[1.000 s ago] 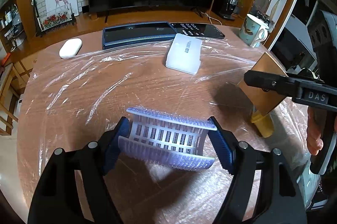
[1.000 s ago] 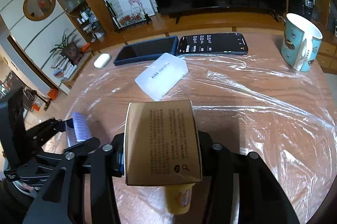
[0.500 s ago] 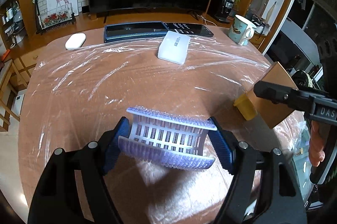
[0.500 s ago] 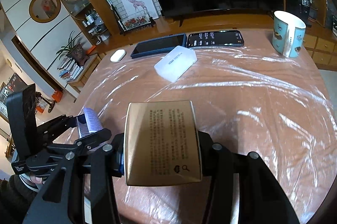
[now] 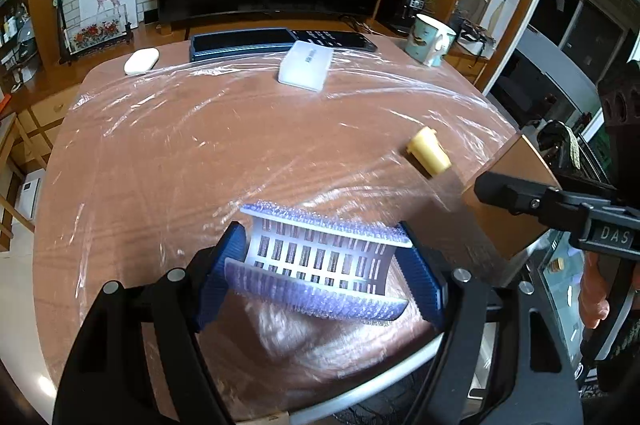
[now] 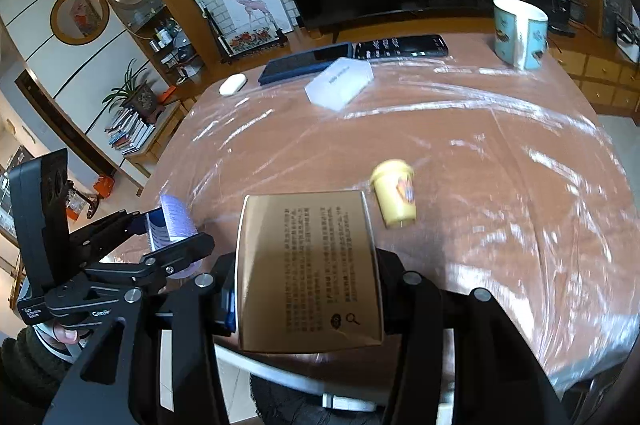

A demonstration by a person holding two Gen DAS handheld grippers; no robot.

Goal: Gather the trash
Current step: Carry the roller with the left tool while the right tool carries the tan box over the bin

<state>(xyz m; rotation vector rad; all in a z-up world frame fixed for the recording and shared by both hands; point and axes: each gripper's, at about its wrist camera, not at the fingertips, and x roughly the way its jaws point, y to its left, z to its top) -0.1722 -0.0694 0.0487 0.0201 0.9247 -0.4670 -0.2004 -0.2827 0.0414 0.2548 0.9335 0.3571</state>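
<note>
Left claw (image 5: 320,265) clenches a white bristled brush (image 5: 320,261) over the table's (image 5: 180,165) near edge; a yellow cup (image 5: 428,151) lies ahead to its right. Right claw (image 6: 308,293) clamps a gold box (image 6: 308,269), with the cup (image 6: 394,199) just ahead, right of the box.

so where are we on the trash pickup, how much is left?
Done: nothing visibly binned; no bin clearly in view. In hand: left gripper is clamped on the white-and-purple plastic piece, right gripper on the gold box. Left: the small yellow cup lying on the table.
</note>
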